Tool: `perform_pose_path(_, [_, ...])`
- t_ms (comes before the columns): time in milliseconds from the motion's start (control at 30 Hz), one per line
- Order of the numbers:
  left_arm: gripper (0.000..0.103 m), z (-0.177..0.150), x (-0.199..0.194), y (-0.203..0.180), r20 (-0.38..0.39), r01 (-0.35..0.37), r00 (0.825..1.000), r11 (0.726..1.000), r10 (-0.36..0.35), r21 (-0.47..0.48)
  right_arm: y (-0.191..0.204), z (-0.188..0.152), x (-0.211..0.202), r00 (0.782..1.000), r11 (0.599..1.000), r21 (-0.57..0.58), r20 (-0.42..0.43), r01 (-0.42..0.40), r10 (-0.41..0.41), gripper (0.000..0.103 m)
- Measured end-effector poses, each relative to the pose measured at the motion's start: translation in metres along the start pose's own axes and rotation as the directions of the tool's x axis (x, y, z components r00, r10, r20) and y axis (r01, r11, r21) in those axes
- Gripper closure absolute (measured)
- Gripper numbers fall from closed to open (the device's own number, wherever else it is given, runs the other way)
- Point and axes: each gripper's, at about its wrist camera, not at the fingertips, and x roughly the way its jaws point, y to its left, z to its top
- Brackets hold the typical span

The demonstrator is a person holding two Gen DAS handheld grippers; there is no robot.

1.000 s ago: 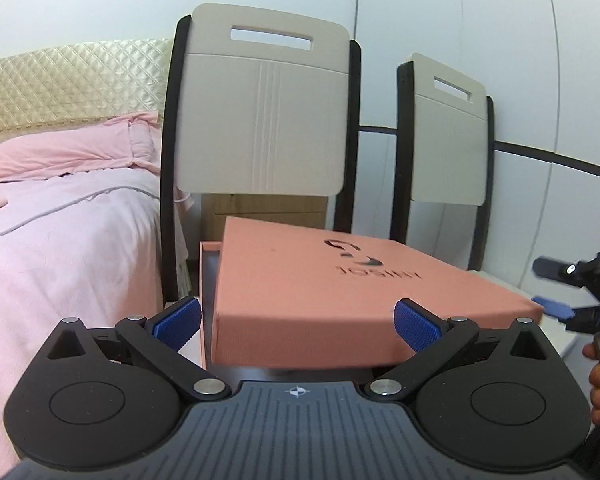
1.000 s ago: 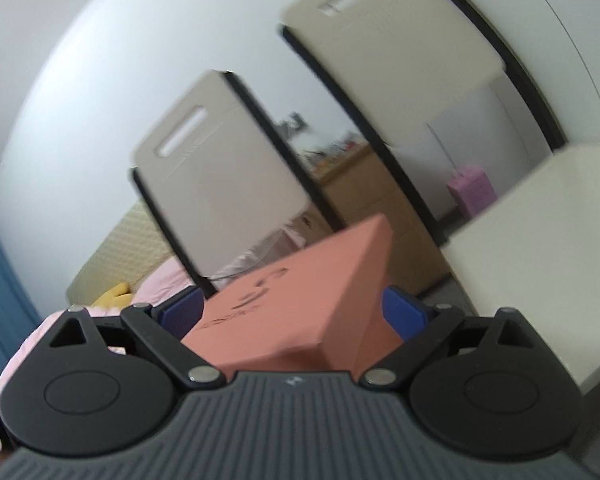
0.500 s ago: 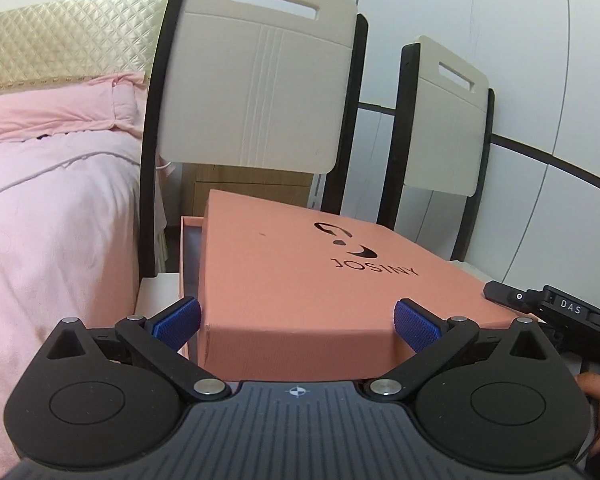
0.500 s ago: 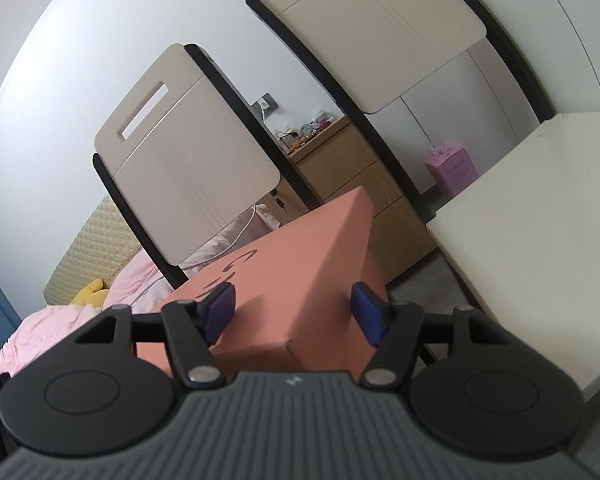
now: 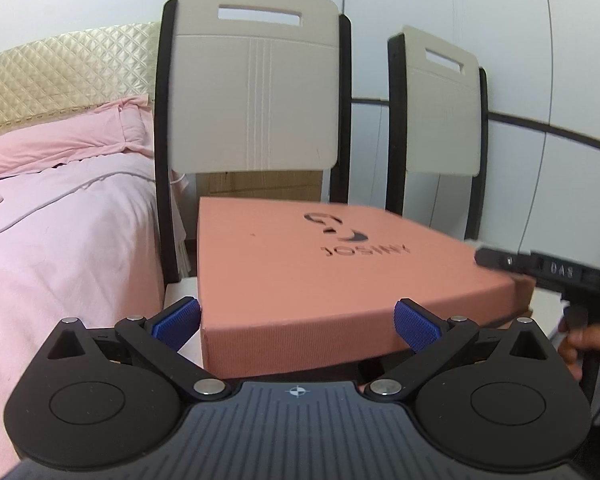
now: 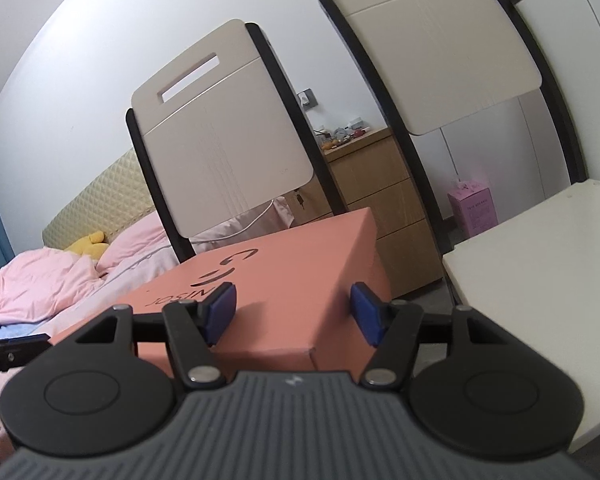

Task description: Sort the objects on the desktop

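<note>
1. In our left gripper point(image 5: 296, 322) view the jaws stand spread wide, one blue pad at each side of the near edge of the salmon-pink box point(image 5: 320, 268). The left pad lies just at the box's left corner; the right pad sits in front of the near face, and we cannot tell whether either presses on the cardboard.
2. The left gripper points slightly downward across the lid, whose dark logo and lettering face up.
3. Our right gripper point(image 6: 292, 312) points nearly level and is rolled, so the room leans in its view. Its jaws are half spread and set on the near corner of the box point(image 6: 284, 276): the left pad rests on the lid by the lettering, the right pad against the end wall, pinching that corner.
4. In the left view the right gripper's black body reaches the box's right corner, with fingers of the right hand point(image 5: 580, 344) below it.
5. The box sits in front of two beige chairs point(image 5: 256, 96), a pink bed point(image 5: 60, 240) to the left, a white table point(image 6: 540, 260) to the right.
</note>
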Motion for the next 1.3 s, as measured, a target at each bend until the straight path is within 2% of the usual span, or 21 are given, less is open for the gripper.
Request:
perform_pose_path(100, [0.0,-0.003,0.0,0.0,-0.036,-0.008,0.999,1.0,0.008,0.004,0.006,-0.001,-0.002,1.0,0.999,-0.035,-0.004,0.003,-0.003,0.039])
perform_pose_path(433, [0.0,-0.003,-0.004,-0.008,-0.033,-0.023,0.999,0.999,0.025,0.042,0.01,-0.004,-0.002,1.0,0.999,-0.045,-0.003,0.019,-0.019,0.039])
perform_pose_path(467, [0.0,-0.003,-0.006,-0.009,-0.028,0.014,1.0,0.999,-0.012,0.05,0.011,-0.004,-0.002,1.0,0.999,-0.043,-0.004,0.017,-0.017,0.039])
perform_pose_path(500, [0.0,-0.003,-0.009,-0.013,-0.029,0.084,0.996,0.994,-0.082,0.065,0.011,-0.004,-0.003,1.0,0.999,-0.041,-0.006,0.011,-0.011,0.039])
perform_pose_path(567, [0.0,-0.008,-0.012,-0.028,-0.073,0.146,0.988,0.985,-0.139,0.095,0.013,-0.005,-0.006,1.0,0.999,-0.046,-0.014,-0.009,0.009,0.039])
perform_pose_path(633, [0.0,-0.016,-0.008,-0.038,-0.116,0.145,0.985,0.98,-0.129,0.136,0.018,-0.007,-0.009,0.999,0.997,-0.065,-0.02,-0.029,0.028,0.039])
perform_pose_path(667, [0.0,-0.019,-0.008,-0.041,-0.107,0.125,0.988,0.979,-0.108,0.164,0.02,-0.008,-0.01,0.999,0.997,-0.07,-0.02,-0.034,0.033,0.039])
perform_pose_path(733, [0.0,-0.015,-0.014,-0.038,-0.037,0.06,0.998,0.982,-0.054,0.177,0.021,-0.009,-0.011,0.999,0.997,-0.069,-0.017,-0.035,0.034,0.039])
perform_pose_path(833, [0.0,-0.006,-0.021,-0.02,0.066,-0.021,0.998,0.996,0.015,0.091,0.02,-0.009,-0.011,0.999,0.998,-0.053,-0.014,-0.033,0.032,0.038])
perform_pose_path(900, [0.0,-0.002,-0.015,-0.006,0.07,-0.084,0.994,0.996,0.082,0.029,0.018,-0.01,-0.013,1.0,0.999,-0.024,-0.009,-0.028,0.027,0.038])
perform_pose_path(1000, [0.0,0.002,0.0,0.017,0.011,-0.14,0.99,0.988,0.141,-0.07,0.014,-0.015,-0.017,1.0,0.998,0.047,0.001,-0.03,0.03,0.038])
perform_pose_path(1167, [0.0,0.006,0.016,0.048,-0.066,-0.143,0.989,0.962,0.132,-0.234,0.014,-0.025,-0.026,0.999,0.99,0.134,0.015,-0.038,0.036,0.032])
perform_pose_path(1267, [0.0,0.007,0.021,0.056,-0.086,-0.092,0.994,0.958,0.071,-0.273,0.018,-0.026,-0.029,0.999,0.99,0.134,0.015,-0.034,0.033,0.03])
perform_pose_path(1300, [0.0,0.007,0.021,0.059,-0.096,-0.054,0.995,0.957,0.028,-0.285,0.019,-0.026,-0.029,0.999,0.991,0.128,0.012,-0.034,0.032,0.03])
